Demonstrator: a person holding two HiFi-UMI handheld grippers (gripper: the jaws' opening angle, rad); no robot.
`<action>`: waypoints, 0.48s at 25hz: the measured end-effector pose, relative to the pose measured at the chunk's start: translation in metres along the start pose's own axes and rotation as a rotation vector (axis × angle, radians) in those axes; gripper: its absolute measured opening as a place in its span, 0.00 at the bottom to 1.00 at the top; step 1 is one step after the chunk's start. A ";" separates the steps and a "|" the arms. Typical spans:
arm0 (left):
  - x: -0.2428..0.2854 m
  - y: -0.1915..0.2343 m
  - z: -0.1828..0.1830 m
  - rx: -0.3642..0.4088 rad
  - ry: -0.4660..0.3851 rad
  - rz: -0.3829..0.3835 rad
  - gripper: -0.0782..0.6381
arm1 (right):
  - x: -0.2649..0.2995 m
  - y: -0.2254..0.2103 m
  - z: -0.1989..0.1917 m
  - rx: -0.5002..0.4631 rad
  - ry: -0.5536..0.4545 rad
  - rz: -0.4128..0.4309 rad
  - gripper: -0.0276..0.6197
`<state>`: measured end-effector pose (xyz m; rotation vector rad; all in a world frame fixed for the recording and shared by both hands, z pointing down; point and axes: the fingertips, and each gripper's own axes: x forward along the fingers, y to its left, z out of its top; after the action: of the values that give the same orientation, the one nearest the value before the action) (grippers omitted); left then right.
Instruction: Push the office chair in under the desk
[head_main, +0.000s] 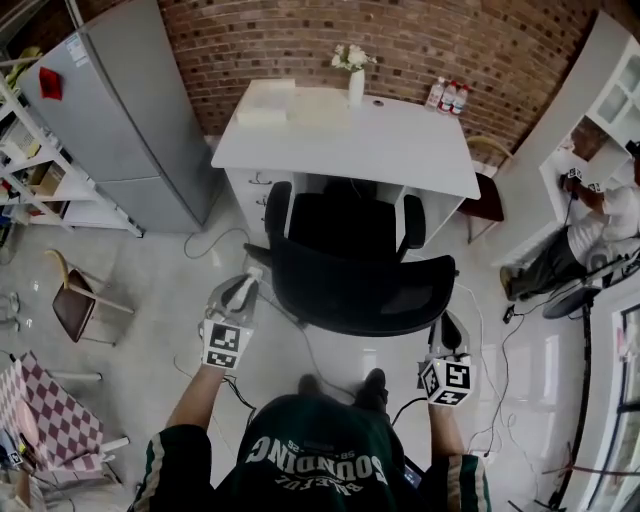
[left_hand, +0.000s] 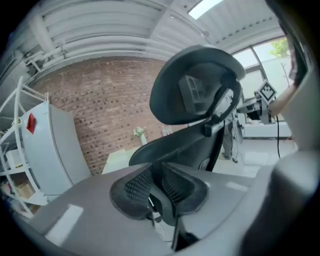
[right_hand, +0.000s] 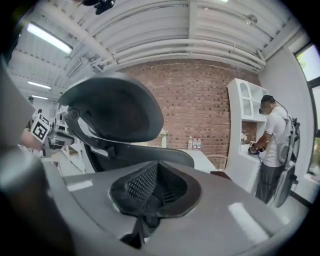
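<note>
A black office chair with a headrest stands before the white desk, its seat partly under the top. My left gripper sits at the left end of the chair back. Its pads stand close, with a narrow dark slit between them, and I cannot tell whether the chair's edge is in it. My right gripper hangs just behind the right end of the back, apart from it. In the right gripper view the right gripper is shut, pads meeting on nothing, with the headrest looming ahead.
A grey fridge stands left of the desk. A vase and bottles sit on top. Small chairs stand at left and right. Cables trail on the floor. A person works at the right cabinet.
</note>
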<state>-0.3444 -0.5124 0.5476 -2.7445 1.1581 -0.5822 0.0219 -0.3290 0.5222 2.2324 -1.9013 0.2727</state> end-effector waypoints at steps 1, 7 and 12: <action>-0.005 -0.002 0.009 -0.032 -0.015 0.015 0.16 | -0.002 0.007 0.003 0.012 -0.013 0.013 0.05; -0.023 -0.015 0.018 -0.145 -0.019 0.051 0.12 | -0.005 0.043 0.011 -0.004 -0.039 0.076 0.04; -0.026 -0.035 0.016 -0.154 -0.029 0.034 0.12 | -0.003 0.073 0.009 -0.027 -0.048 0.133 0.04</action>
<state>-0.3314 -0.4704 0.5332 -2.8430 1.2912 -0.4660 -0.0507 -0.3402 0.5154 2.1178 -2.0696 0.2135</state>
